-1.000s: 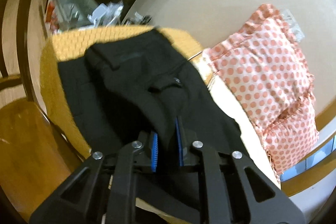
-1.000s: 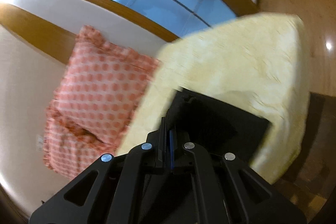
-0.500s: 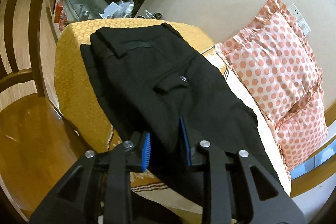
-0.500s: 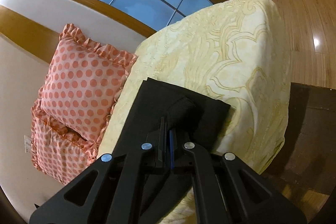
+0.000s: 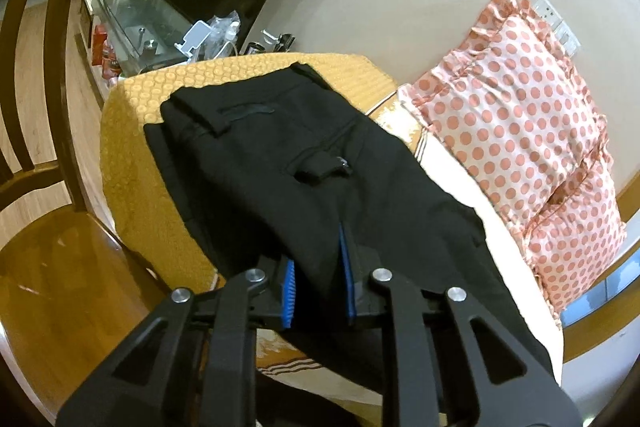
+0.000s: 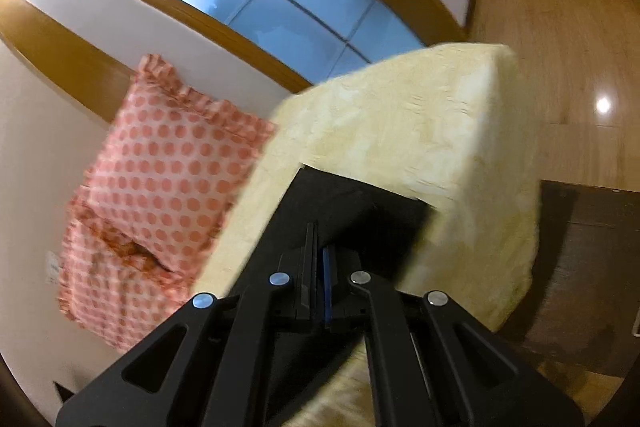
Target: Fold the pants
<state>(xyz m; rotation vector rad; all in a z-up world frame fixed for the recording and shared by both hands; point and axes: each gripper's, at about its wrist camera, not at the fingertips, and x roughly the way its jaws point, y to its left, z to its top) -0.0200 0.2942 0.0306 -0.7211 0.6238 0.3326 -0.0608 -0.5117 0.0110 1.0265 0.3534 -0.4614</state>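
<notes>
Pants (image 5: pixel 304 163), black, lie flat along a cushioned bench, waistband end at 11 o'clock over an orange dotted cover (image 5: pixel 132 163), pocket flap facing up. My left gripper (image 5: pixel 318 267) has a fold of the black cloth between its blue pads; jaws have just been narrowing on it, pinching the fabric. My right gripper (image 6: pixel 320 259) is pressed together on the hem end of the pants (image 6: pixel 352 203), which rests on a pale yellow cover (image 6: pixel 420 131). A pink polka-dot pillow (image 5: pixel 520 131) leans on the wall at 3 o'clock, just beside the pants.
</notes>
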